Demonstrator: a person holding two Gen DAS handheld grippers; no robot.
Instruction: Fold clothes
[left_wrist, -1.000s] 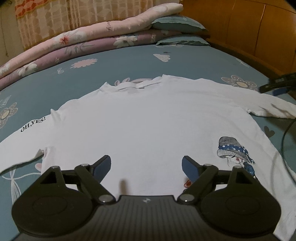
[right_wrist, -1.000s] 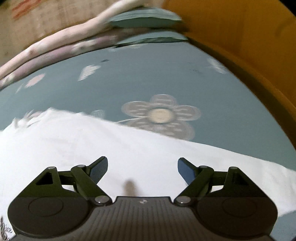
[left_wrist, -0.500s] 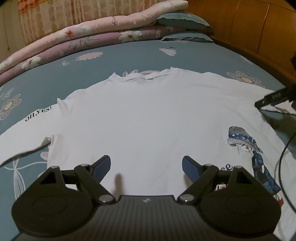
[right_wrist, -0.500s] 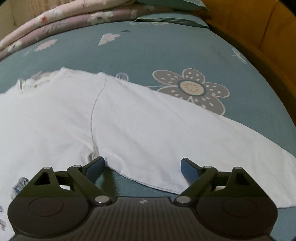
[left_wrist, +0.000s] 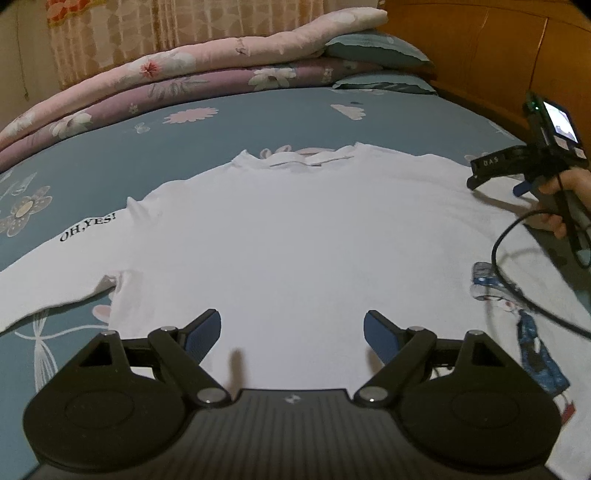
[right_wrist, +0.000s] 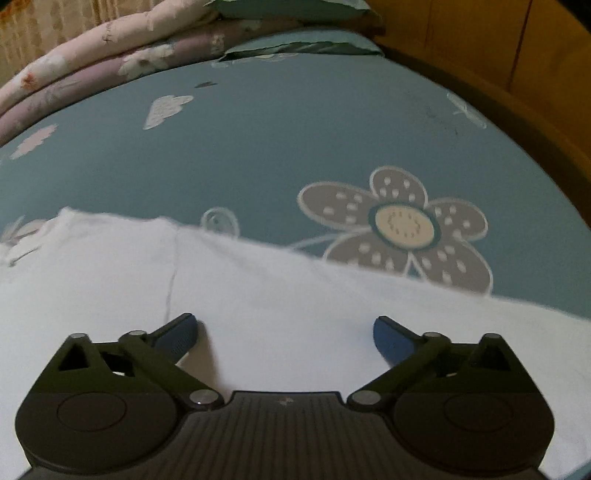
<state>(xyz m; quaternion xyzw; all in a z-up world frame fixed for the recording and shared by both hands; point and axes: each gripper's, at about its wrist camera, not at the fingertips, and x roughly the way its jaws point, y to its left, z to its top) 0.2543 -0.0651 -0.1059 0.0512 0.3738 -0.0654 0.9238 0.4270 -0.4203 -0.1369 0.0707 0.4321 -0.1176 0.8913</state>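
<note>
We are looking at the white shirt (left_wrist: 295, 240) lying flat on the bed (left_wrist: 258, 118), sleeves stretching sideways. Our right gripper (right_wrist: 284, 334) is opening wider over the nearer sleeve (right_wrist: 332, 302). Our left gripper (left_wrist: 291, 332) is hanging open, empty.

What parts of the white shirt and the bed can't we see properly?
- White shirt hem: left wrist view, hidden behind the left gripper.
- Left sleeve cuff: cut off by the picture's edge.
- Girl print: partly crossed by a black cable.
- Right wrist view: the right gripper covers the sleeve's near part.
</note>
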